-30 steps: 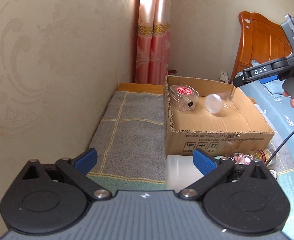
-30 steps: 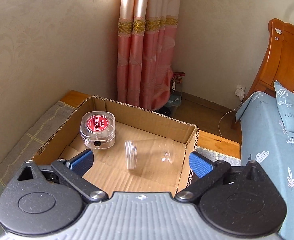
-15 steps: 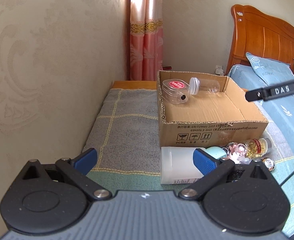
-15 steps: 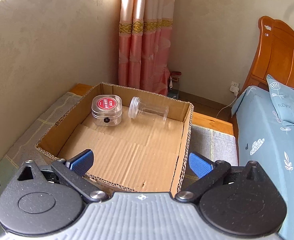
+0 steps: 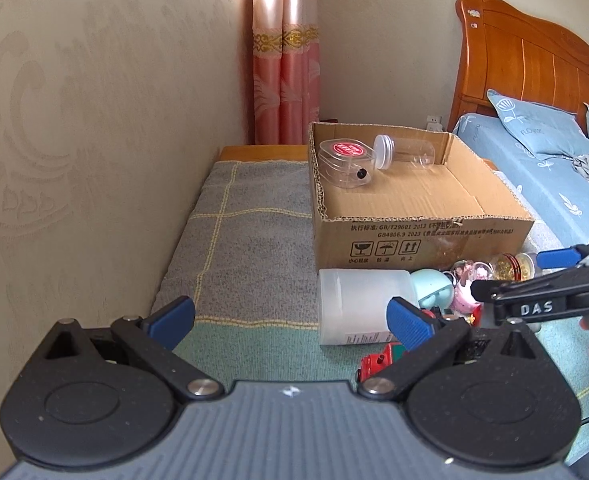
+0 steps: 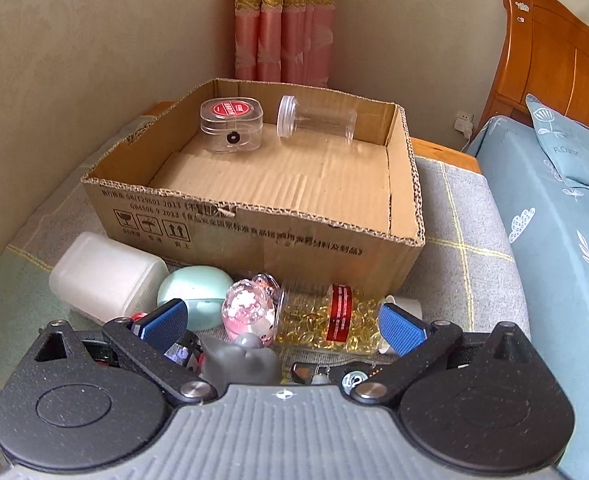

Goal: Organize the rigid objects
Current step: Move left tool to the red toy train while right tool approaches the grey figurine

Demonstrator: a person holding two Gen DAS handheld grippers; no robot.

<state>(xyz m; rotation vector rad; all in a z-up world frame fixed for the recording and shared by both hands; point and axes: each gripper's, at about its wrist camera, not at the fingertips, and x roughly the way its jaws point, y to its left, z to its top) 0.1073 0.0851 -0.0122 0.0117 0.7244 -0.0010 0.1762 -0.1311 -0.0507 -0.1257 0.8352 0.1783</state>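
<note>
On cardboard box (image 5: pixel 418 236) front "GB/T29601", right tool (image 5: pixel 550 276) marked "DAS", both tools spread wide, empty.

One cardboard box (image 6: pixel 254 236) is seen, with two clear containers counted inside: one square case (image 6: pixel 231 125) and one round jar (image 6: pixel 315 121). In front, one white bottle (image 6: pixel 106 276), one mint case (image 6: pixel 195 294), one pink globe (image 6: pixel 250 306) and one jar of gold capsules (image 6: pixel 326 318) are counted.

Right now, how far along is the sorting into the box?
Done: a clear case with a red label and a clear jar lie in the cardboard box. In hand: nothing; both grippers are open. Left: white bottle, capsule jar, pink globe, others.
</note>
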